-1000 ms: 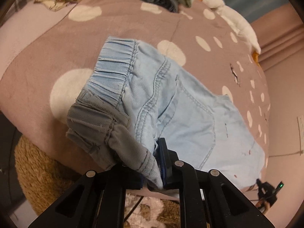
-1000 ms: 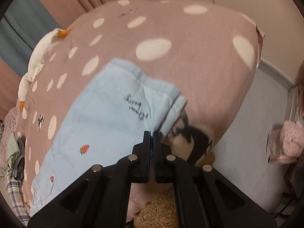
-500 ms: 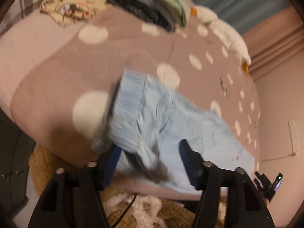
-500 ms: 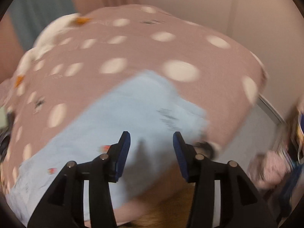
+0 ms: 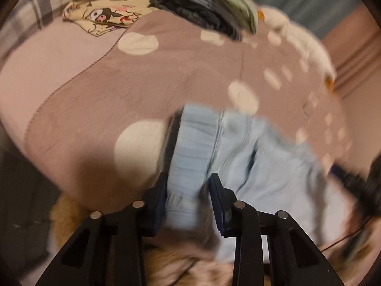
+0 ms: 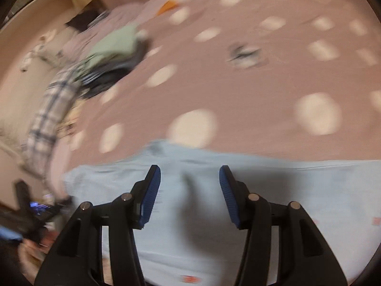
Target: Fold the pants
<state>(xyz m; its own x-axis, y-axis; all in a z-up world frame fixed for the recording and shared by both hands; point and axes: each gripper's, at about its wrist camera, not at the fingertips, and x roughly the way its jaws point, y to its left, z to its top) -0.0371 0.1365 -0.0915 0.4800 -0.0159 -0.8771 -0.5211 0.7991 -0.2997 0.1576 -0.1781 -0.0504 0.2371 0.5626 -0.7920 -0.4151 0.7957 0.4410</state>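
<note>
Light blue pants (image 5: 238, 157) lie on a brown blanket with cream dots (image 5: 142, 83), at the bed's near edge. Their elastic waistband (image 5: 190, 143) sits between the fingers of my left gripper (image 5: 188, 190), whose jaws stand apart around it. In the right wrist view the pants (image 6: 297, 202) spread flat under my right gripper (image 6: 189, 183), which is open and empty above the cloth. Both views are motion-blurred.
A stack of folded dark and green clothes (image 5: 214, 7) lies at the far side of the bed, also in the right wrist view (image 6: 112, 52). A yellow cartoon cloth (image 5: 104, 19) and a white plush toy (image 5: 307, 45) lie nearby. A shaggy rug (image 5: 181, 267) is below the bed edge.
Both grippers were shut on the pants a second ago and have opened and let go. The right gripper has swung left over the pants; the waistband has dropped back flat.
</note>
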